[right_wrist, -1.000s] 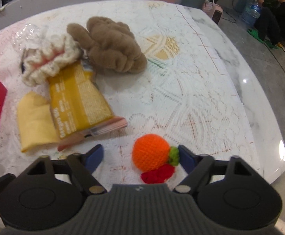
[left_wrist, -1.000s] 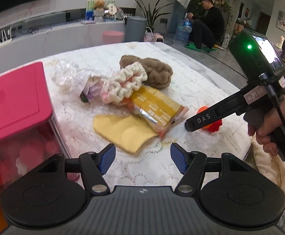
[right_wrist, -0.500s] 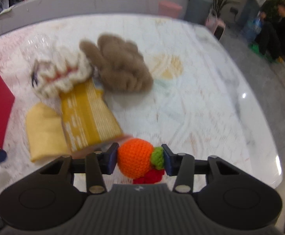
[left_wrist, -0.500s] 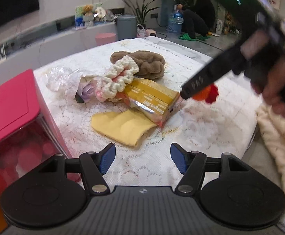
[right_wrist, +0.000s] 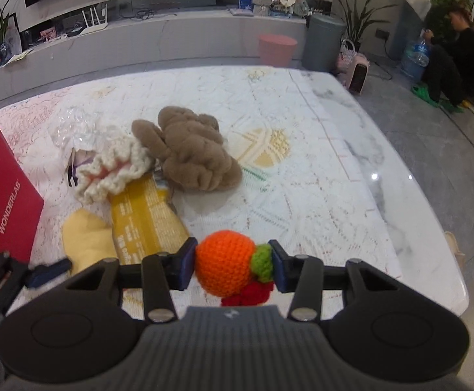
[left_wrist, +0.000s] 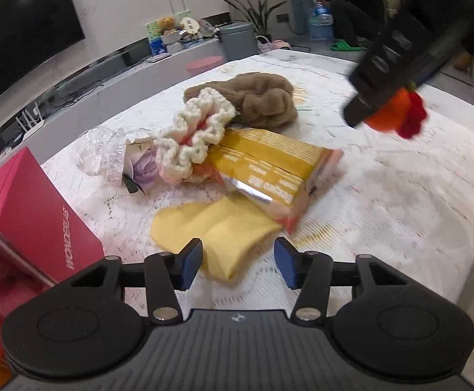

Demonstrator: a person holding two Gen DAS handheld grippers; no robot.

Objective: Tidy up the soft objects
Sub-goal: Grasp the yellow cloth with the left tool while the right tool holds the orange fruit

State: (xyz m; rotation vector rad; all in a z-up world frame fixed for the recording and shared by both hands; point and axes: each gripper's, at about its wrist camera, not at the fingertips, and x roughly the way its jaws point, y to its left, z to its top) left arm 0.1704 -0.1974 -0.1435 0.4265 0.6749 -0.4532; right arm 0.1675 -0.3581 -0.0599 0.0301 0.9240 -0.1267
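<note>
My right gripper (right_wrist: 233, 265) is shut on an orange crochet ball (right_wrist: 225, 267) with green and red bits, held above the table; it shows in the left wrist view (left_wrist: 390, 114) too. My left gripper (left_wrist: 238, 262) is open and empty, low over a yellow cloth (left_wrist: 210, 231). On the lace-covered table lie a brown plush piece (right_wrist: 191, 156), a cream crochet scrunchie (right_wrist: 113, 172), a yellow snack packet (right_wrist: 145, 224) and a clear wrapper with a purple flower (left_wrist: 139, 163).
A pink-lidded clear box (left_wrist: 25, 224) with soft items inside stands at the left. The table's marble edge (right_wrist: 432, 228) curves on the right. A person (right_wrist: 452, 62) sits on the floor far behind.
My right gripper closed on the orange crochet ball and lifted it off the table. My left gripper moved closer over the yellow cloth.
</note>
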